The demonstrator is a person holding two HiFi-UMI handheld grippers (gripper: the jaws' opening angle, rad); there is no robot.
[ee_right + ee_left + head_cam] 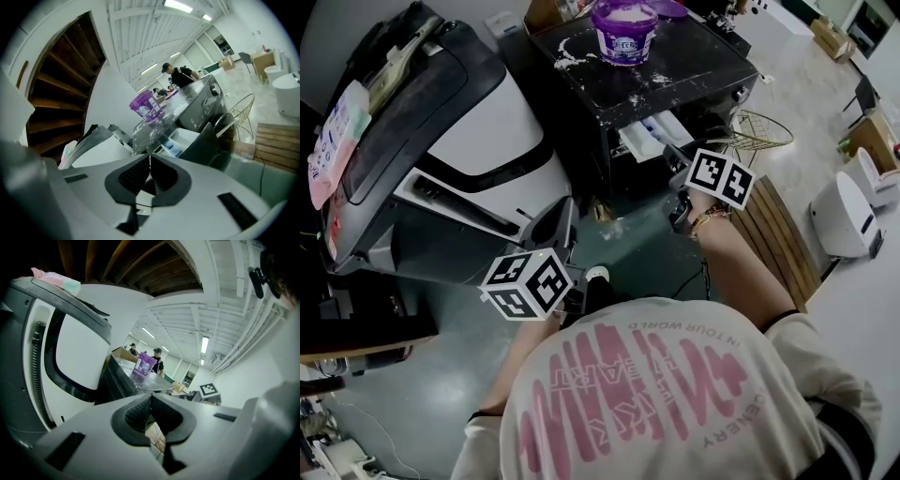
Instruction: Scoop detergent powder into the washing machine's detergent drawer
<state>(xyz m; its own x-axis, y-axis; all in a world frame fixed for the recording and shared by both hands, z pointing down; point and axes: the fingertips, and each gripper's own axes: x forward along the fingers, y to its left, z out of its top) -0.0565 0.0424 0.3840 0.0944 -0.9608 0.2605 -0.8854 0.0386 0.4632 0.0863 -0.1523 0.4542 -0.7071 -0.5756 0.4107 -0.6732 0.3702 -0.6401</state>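
A purple detergent tub (624, 33) (144, 367) (147, 108) stands on top of the black washing machine (675, 66), with white powder spilled around it. The machine's white detergent drawer (652, 136) (180, 140) is pulled out at the front. My right gripper (673, 157) (150, 158) is just in front of the drawer, pointing at it, its pads shut together. A small white piece shows in the slit behind the pads; I cannot tell what it is. My left gripper (558, 220) (151, 399) is lower left, shut and holding nothing.
A large white-and-black machine (478, 141) fills the left, with a pink packet (333, 141) on its edge. A wooden slatted pallet (783, 244), a gold wire basket (759, 131) and a white round appliance (848, 216) stand to the right. People stand far behind.
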